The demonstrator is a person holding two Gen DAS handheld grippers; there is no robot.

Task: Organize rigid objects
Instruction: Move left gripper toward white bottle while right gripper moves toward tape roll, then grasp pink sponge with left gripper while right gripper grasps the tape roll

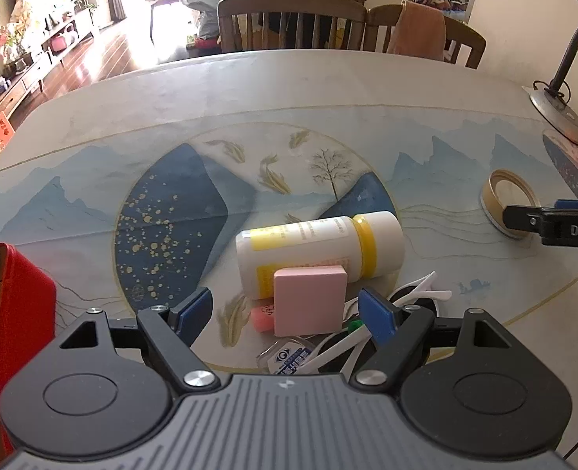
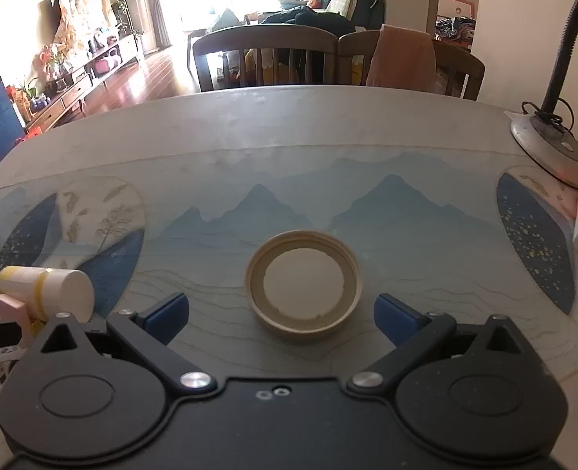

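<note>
Left gripper (image 1: 289, 313) jaws spread wide, empty, around pink block (image 1: 308, 299) leaning against white bottle (image 1: 320, 250) lying sideways on counter (image 1: 328, 98). Right gripper (image 2: 283, 319) jaws wide apart, empty, just short of tan lid (image 2: 304, 293) lying flat, rim upward.

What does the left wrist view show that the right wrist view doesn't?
Only the left wrist view: a red box, a small pink eraser and white utensils beside the open left gripper.
Only the right wrist view: the open right gripper straddling the beige lid head-on.
Both: the lid, the lying white bottle, the pink block, the lamp base.
</note>
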